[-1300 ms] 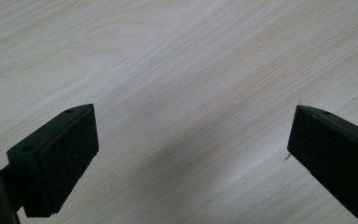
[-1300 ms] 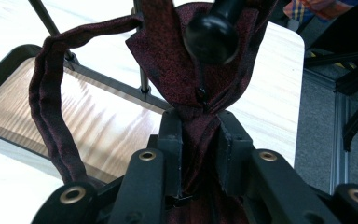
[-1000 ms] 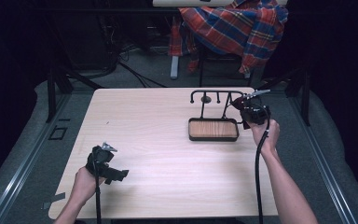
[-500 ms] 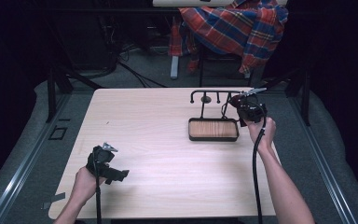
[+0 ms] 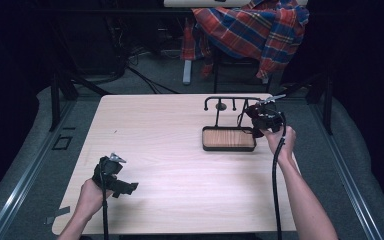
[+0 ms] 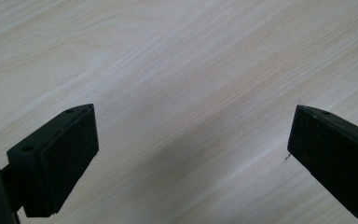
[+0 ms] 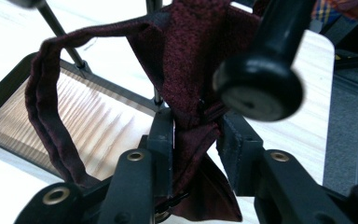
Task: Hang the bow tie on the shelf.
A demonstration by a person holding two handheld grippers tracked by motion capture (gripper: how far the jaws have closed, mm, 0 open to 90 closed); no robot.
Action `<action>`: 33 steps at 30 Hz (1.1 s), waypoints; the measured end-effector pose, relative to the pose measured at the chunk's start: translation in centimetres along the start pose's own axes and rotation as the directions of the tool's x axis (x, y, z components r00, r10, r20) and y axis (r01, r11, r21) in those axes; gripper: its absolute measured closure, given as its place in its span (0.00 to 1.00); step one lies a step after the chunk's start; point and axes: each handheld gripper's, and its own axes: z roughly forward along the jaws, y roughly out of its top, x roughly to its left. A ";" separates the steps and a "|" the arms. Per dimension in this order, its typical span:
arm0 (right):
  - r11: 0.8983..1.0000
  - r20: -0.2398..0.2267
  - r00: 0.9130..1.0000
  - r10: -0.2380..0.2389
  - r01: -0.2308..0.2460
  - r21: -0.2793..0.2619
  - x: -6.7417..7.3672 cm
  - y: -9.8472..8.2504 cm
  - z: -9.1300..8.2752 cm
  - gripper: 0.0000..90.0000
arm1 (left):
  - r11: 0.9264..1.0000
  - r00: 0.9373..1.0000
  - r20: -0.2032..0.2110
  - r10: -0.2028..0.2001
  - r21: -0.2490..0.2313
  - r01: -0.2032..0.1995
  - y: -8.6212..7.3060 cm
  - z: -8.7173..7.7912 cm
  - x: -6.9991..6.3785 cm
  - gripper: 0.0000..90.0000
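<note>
Dark floor and cables ringed the pale wooden desk (image 5: pixel 180 150). One maroon bow tie (image 7: pixel 186 60) hung at the one black rack (image 5: pixel 232 100) over its wooden tray (image 5: pixel 228 138), its middle between my right hand-held gripper's (image 7: pixel 193 135) jaws, which had just been easing apart; the cloth looked barely pinched. I judged the strap should be settled over the peg (image 7: pixel 261 84) before I let go fully. My left hand-held gripper (image 6: pixel 191 140) gaped wide, empty, above bare wood. Two grippers in all.
</note>
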 end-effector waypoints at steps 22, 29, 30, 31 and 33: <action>0.999 -0.021 0.999 0.025 -0.024 0.039 -0.6 -1.0 0.0 0.56 | 0.999 0.999 0.025 0.044 0.019 -0.045 1.5 1.1 -0.4 0.02; 0.998 -0.027 0.998 0.055 -0.054 0.033 -1.4 -1.8 -1.1 0.46 | 0.998 0.998 0.029 0.058 0.012 -0.059 2.1 1.2 -0.7 0.02; 0.998 -0.028 0.998 0.058 -0.057 0.041 -1.4 -1.8 -1.3 0.46 | 0.998 0.998 0.031 0.060 0.007 -0.061 2.2 1.3 -0.8 0.02; 0.998 -0.027 0.998 0.054 -0.053 0.043 -1.5 -1.9 -1.5 0.46 | 0.998 0.997 0.034 0.062 0.006 -0.062 2.3 1.2 -0.9 0.02; 0.998 -0.032 0.998 0.050 -0.048 0.045 -1.3 -2.0 -1.9 0.44 | 0.998 0.997 0.029 0.069 0.000 -0.069 2.5 1.3 -1.1 0.02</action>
